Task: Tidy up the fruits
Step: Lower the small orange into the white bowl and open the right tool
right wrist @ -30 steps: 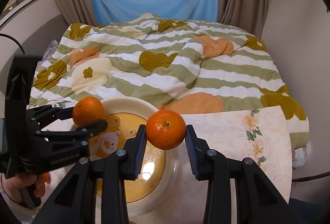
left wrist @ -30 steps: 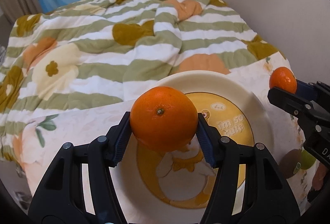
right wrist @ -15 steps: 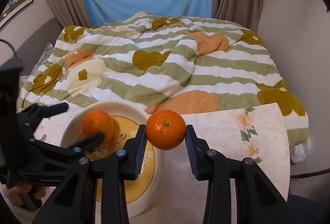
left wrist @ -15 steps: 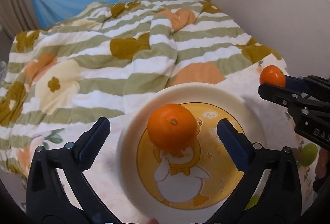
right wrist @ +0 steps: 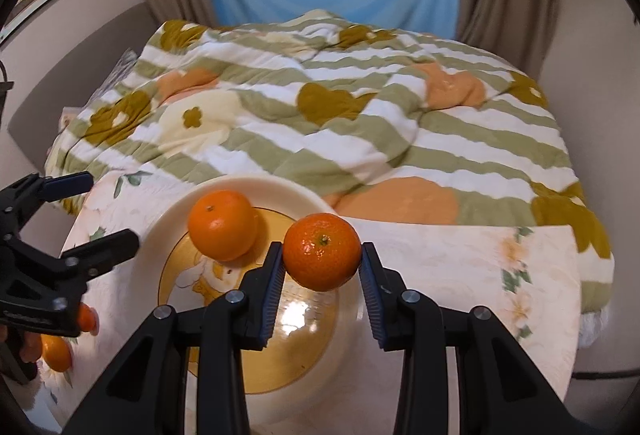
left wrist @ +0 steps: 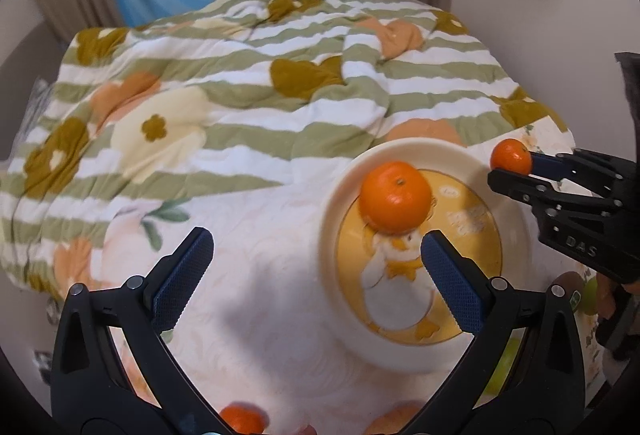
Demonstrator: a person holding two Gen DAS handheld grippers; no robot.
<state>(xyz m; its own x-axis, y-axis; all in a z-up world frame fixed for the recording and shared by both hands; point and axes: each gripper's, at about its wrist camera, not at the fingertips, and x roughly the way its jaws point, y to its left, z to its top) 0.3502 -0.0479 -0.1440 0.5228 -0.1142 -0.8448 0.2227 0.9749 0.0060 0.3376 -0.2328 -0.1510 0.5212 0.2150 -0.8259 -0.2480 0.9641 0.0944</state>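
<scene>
Left wrist view, L to R: left gripper [left wrist: 316, 267] has its jaws spread wide w/ nothing between them, blue pads over the floral tablecloth [left wrist: 256, 299]. An orange [left wrist: 395, 202] it isn't touching sits ahead of its right-hand pad, resting in the cream plate [left wrist: 404, 357] on the yellow duck print, toward the far-left part of the well. Plate holds just that one fruit. At the bottom edge, between the gripper's arms, another orange [left wrist: 241, 419] lies on the cloth, blurred. Further right, right gripper [left wrist: 510, 171] comes in from the side, clamped on a smaller mandarin [left wrist: 511, 156] hanging just past the plate's far-right rim. Something green [left wrist: 588, 295] shows at the right edge below it, can't tell what

Right wrist view, L to R: left gripper [right wrist: 102, 209] enters from the left edge, fingers apart & empty, beside the plate's [right wrist: 256, 189] left rim. Below it a couple of oranges [right wrist: 56, 353] on the cloth [right wrist: 472, 259], partly hidden. Orange [right wrist: 222, 225] in the plate sits at its far-left side. Right gripper [right wrist: 322, 263] grips the mandarin [right wrist: 322, 251] by both pads, held above the plate's right part, near the rim, not touching the other fruit. Striped quilt [right wrist: 320, 103] covers the bed beyond
</scene>
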